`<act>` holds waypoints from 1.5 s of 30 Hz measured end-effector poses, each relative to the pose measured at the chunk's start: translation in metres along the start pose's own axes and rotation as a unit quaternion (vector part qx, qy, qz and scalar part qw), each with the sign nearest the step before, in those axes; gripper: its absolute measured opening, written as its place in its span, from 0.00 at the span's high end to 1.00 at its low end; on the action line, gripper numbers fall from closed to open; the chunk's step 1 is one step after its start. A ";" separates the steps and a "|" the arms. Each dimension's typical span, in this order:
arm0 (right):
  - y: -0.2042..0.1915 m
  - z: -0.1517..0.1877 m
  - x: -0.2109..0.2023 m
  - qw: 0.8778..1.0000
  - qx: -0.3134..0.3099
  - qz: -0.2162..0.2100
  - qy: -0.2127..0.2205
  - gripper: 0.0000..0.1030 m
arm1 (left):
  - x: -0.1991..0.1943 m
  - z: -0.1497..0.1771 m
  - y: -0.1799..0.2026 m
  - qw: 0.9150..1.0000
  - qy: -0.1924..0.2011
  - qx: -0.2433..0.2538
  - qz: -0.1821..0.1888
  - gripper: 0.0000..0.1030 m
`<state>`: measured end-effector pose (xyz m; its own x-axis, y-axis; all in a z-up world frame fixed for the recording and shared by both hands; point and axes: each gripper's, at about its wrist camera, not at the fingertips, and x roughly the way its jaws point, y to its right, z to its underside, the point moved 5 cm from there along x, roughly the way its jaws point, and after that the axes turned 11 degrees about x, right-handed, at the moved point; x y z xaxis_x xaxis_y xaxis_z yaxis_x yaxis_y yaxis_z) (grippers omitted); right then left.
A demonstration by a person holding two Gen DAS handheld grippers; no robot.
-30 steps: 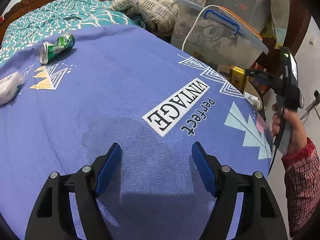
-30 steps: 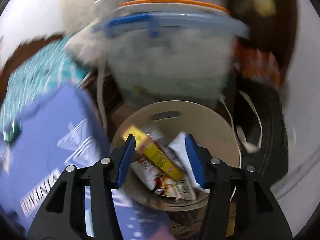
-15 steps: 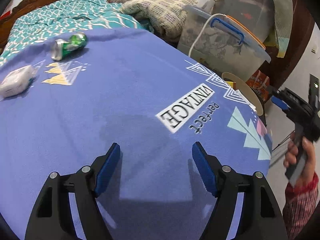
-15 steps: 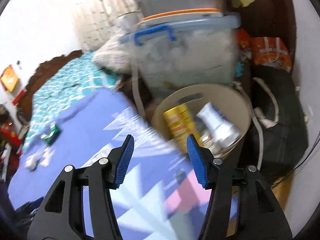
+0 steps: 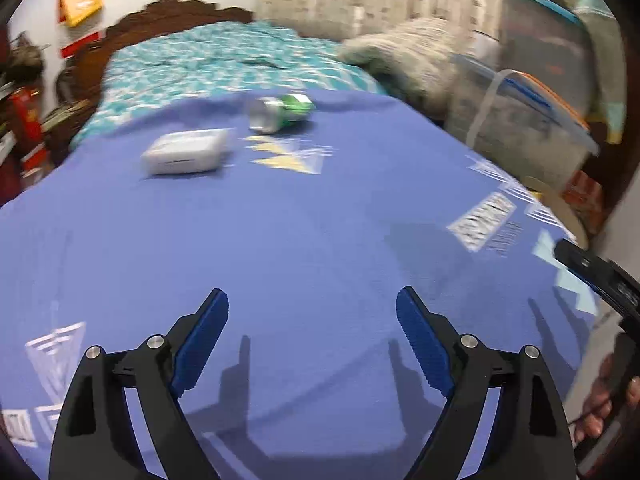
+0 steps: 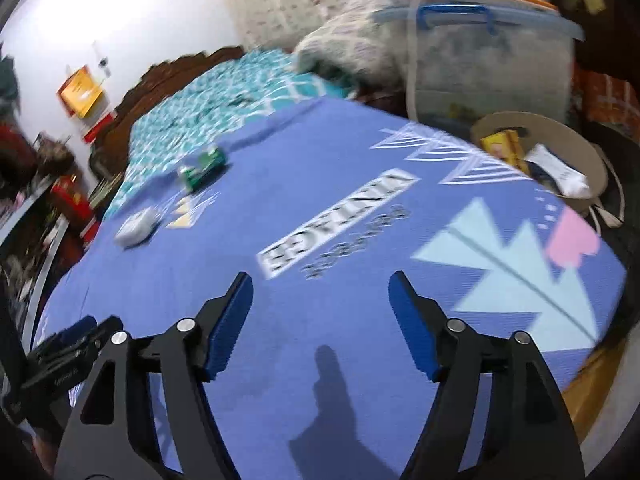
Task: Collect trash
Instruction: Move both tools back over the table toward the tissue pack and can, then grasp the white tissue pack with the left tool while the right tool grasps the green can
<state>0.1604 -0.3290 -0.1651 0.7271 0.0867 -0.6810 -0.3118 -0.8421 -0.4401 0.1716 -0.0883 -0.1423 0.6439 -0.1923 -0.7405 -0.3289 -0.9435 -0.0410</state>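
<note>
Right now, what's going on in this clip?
A person with a gripper in each hand is clearing trash off a bed covered by a blue blanket. Both the left gripper and right gripper are empty, their jaws just opened wider. A green can and a white packet lie on the blanket. The round bin beside the bed already holds a yellow box and other wrappers.

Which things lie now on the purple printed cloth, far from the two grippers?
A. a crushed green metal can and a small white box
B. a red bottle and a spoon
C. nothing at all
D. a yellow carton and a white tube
A: the crushed green metal can and the small white box lie side by side on the purple printed cloth, beyond both empty grippers.
</note>
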 end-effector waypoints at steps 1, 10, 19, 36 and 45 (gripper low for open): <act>-0.007 0.000 0.002 1.000 -0.009 -0.004 -0.005 0.29 | -0.001 0.002 -0.012 1.000 -0.001 -0.008 -0.011 0.20; -0.091 -0.002 0.025 0.995 -0.082 -0.050 -0.036 0.28 | -0.007 0.017 -0.097 0.993 -0.013 -0.052 -0.101 0.19; -0.188 0.016 0.097 0.968 -0.177 -0.112 -0.138 0.40 | -0.012 0.039 -0.179 0.981 -0.020 -0.152 -0.118 0.19; -0.320 -0.019 0.285 0.918 -0.148 -0.179 -0.320 0.41 | -0.021 0.047 -0.207 0.967 0.014 -0.250 -0.045 0.19; -0.269 -0.054 0.210 0.917 -0.158 -0.256 -0.262 0.38 | 0.000 0.000 -0.221 0.958 -0.014 -0.276 -0.071 0.12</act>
<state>0.4299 -0.1128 -0.1583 0.3095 0.6877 -0.6567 0.2406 -0.7248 -0.6456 0.2439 0.1199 -0.1329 0.6339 -0.0509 -0.7718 0.1822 -0.9599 0.2129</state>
